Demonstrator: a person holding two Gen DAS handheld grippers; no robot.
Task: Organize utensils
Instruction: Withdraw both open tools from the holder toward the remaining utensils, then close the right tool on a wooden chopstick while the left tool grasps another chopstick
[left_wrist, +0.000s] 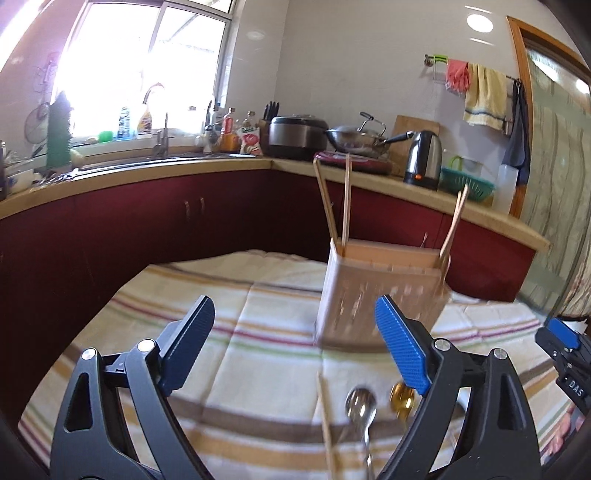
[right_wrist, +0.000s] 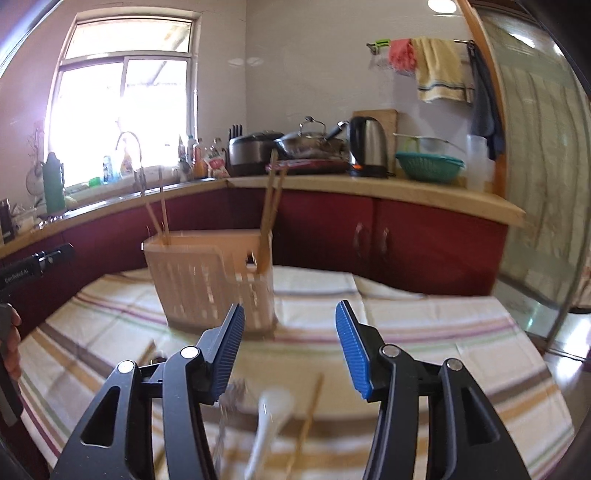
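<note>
Left wrist view shows the left gripper (left_wrist: 295, 347) with its fingers spread wide and nothing between them, hovering over the striped cloth (left_wrist: 258, 332) on the tabletop. Beyond it stands the beige utensil holder (left_wrist: 380, 295), already carrying chopsticks (left_wrist: 334, 199) in its far compartments. Near the camera lie a metal spoon (left_wrist: 360, 402), a golden spoon (left_wrist: 402, 398) and a loose chopstick (left_wrist: 325, 424).

From the right wrist view, the right gripper (right_wrist: 290, 350) stands about half open and empty, above a white spoon (right_wrist: 271, 417), a fork (right_wrist: 231, 398) and another chopstick (right_wrist: 310, 413).

Risks, as I judge them: the utensils lie close together, so closing fingers could pinch two at once or snag the cloth; a thin chopstick may roll away; a careless reach could tip the light holder
</note>
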